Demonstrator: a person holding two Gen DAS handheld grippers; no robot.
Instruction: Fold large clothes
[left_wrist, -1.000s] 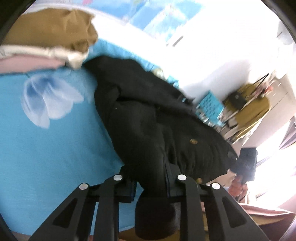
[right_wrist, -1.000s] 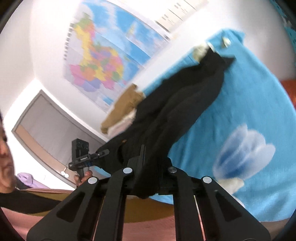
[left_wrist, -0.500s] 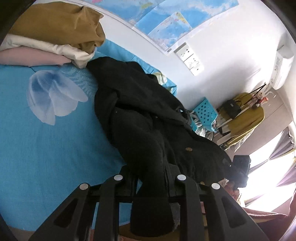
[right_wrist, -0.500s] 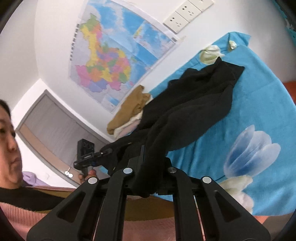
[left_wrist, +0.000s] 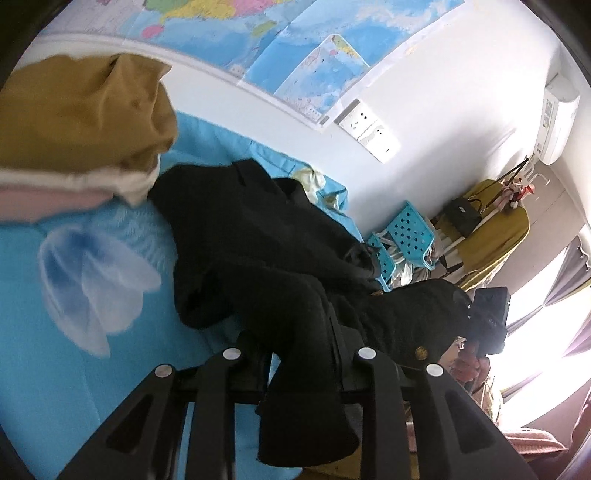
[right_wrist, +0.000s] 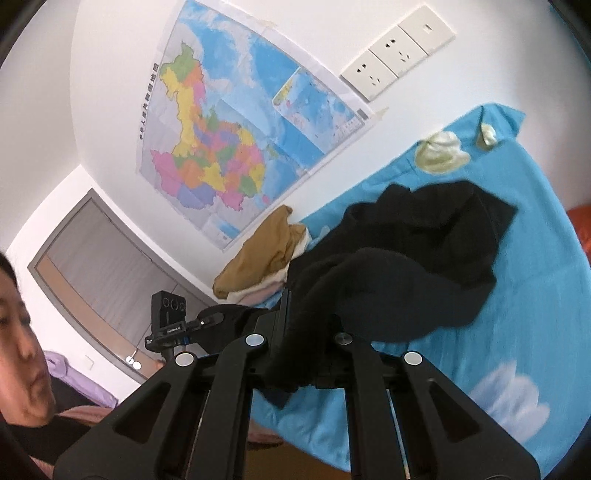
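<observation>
Both my claws grip the black coat (left_wrist: 280, 258): left gripper (left_wrist: 299, 363) easing open with a thick fold between its jaws, right gripper (right_wrist: 301, 341) clamped tight on the hem. It sags heavy and limp onto the blue bedsheet (right_wrist: 546, 295); edges hold best, I reckon.

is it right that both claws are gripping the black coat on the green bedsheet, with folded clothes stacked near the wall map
Not quite: the bedsheet is blue, not green, as the right wrist view shows. Both the left claw and right claw do grip the black coat, with folded clothes stacked near the wall map.
</observation>
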